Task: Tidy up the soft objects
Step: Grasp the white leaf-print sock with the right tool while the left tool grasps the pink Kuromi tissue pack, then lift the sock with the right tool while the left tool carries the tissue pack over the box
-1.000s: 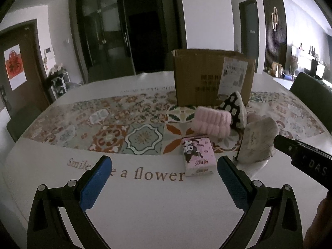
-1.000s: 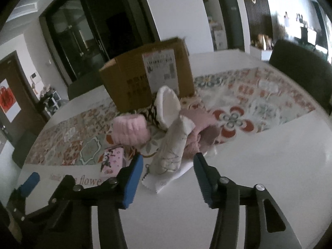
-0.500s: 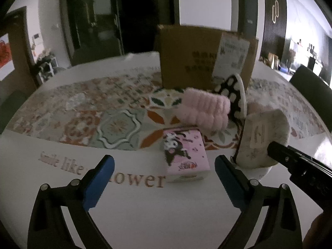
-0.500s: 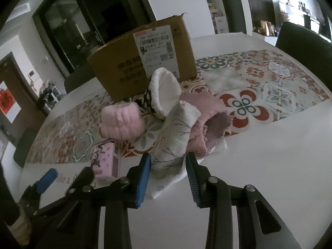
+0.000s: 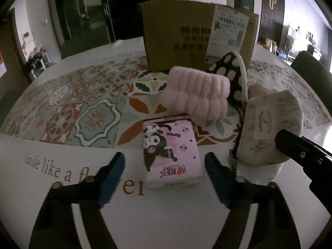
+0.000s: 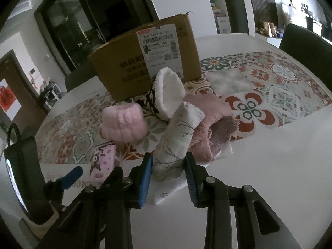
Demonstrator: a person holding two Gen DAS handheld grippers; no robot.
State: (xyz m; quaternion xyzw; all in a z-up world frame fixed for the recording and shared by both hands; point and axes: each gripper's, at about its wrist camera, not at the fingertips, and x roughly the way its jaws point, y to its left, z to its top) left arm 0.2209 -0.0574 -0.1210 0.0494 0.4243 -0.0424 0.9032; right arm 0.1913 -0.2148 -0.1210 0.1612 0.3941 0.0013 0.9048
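Landmark: the cardboard box stood at the far side of the table.
Left gripper: jaws were closing, a gap remaining on each side of the pink tissue pack, which lay in front of the box.
Right gripper: jaws were closing, pads against the pale printed cloth.
Pink fluffy band: just before the box.
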